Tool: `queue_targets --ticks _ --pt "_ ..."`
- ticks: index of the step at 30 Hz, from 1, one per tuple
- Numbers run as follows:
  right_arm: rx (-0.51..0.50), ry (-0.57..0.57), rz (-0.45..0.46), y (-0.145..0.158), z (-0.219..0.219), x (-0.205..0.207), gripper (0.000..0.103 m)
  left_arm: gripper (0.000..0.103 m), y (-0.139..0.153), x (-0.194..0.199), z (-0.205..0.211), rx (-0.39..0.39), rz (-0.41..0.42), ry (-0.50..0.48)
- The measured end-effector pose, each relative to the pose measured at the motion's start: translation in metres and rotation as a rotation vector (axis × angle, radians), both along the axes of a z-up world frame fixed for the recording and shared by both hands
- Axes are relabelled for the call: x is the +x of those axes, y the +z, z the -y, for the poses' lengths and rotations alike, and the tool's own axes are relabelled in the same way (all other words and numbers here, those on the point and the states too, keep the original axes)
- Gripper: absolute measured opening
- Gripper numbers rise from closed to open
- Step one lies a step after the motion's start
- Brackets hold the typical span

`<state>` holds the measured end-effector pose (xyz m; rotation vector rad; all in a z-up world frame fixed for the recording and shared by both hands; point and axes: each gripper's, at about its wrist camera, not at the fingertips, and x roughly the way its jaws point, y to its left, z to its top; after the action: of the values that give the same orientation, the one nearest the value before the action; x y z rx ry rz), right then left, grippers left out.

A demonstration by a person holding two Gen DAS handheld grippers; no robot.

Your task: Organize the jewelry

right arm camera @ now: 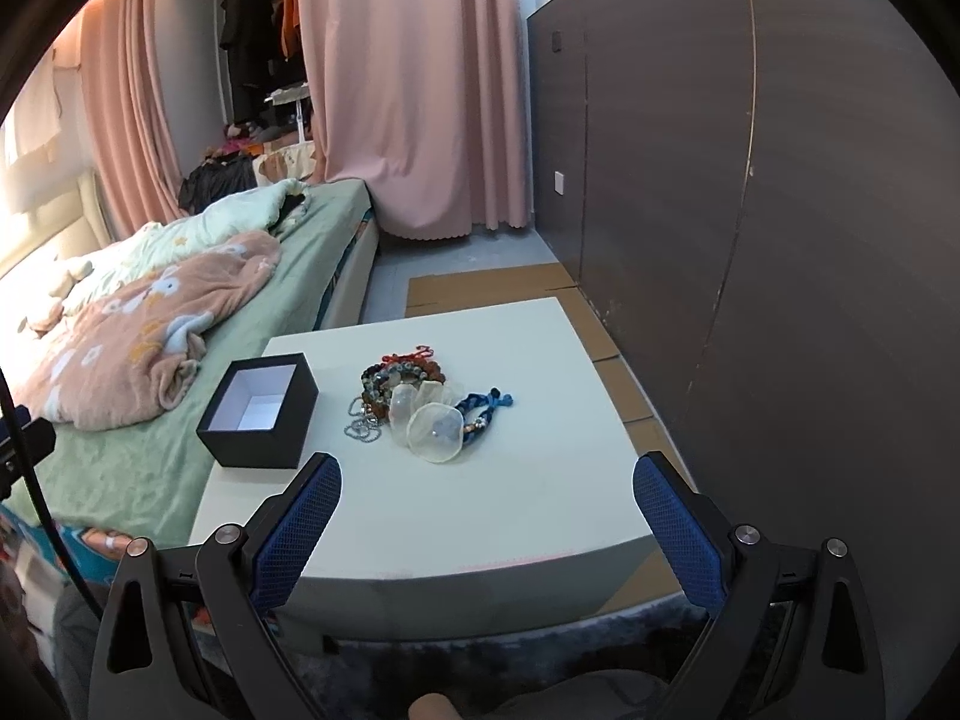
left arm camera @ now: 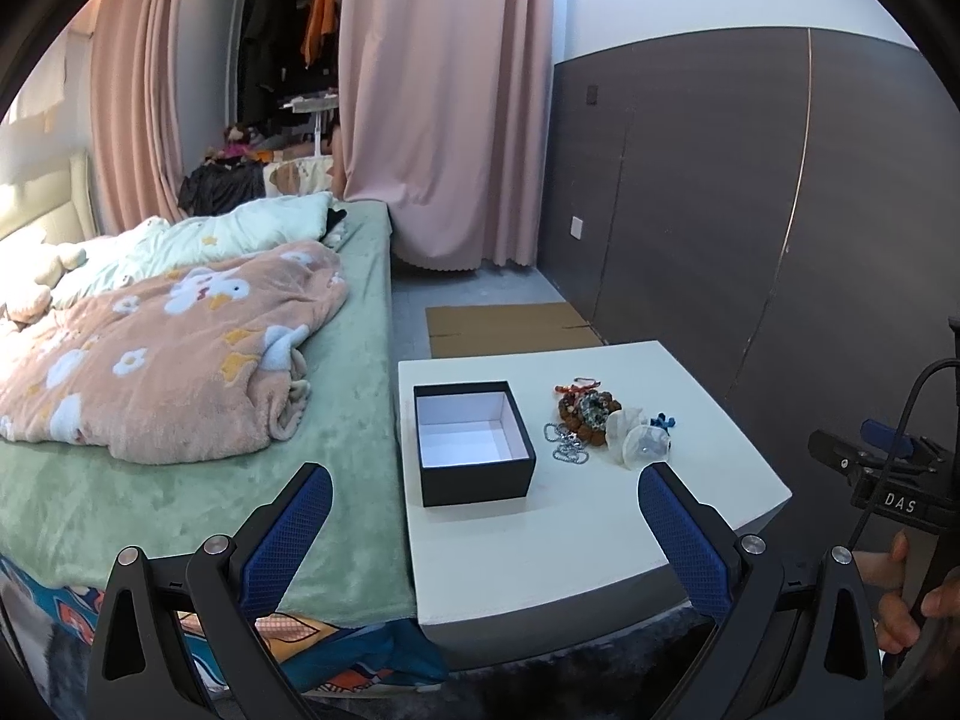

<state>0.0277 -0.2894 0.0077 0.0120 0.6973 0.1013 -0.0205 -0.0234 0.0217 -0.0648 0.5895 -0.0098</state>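
The left gripper [left arm camera: 485, 501] and right gripper [right arm camera: 487, 489] hung spread wide and empty above the near edge of the square white table [right arm camera: 510, 516]. A black open-topped cardboard box [right arm camera: 259, 411] stood near the table's bed-side edge. The tangled heap of beaded bracelets and chains [right arm camera: 414, 405] lay just beside it, mid-table, with bare tabletop between it and the grippers.
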Motion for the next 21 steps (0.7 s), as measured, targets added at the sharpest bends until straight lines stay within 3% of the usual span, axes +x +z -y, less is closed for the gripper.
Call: queue_targets --ticks 21 --pt "0.047 0.024 -0.019 0.0024 0.0049 -0.0084 0.098 0.102 0.0073 -0.0085 -0.0022 -0.029 0.005 -0.012"
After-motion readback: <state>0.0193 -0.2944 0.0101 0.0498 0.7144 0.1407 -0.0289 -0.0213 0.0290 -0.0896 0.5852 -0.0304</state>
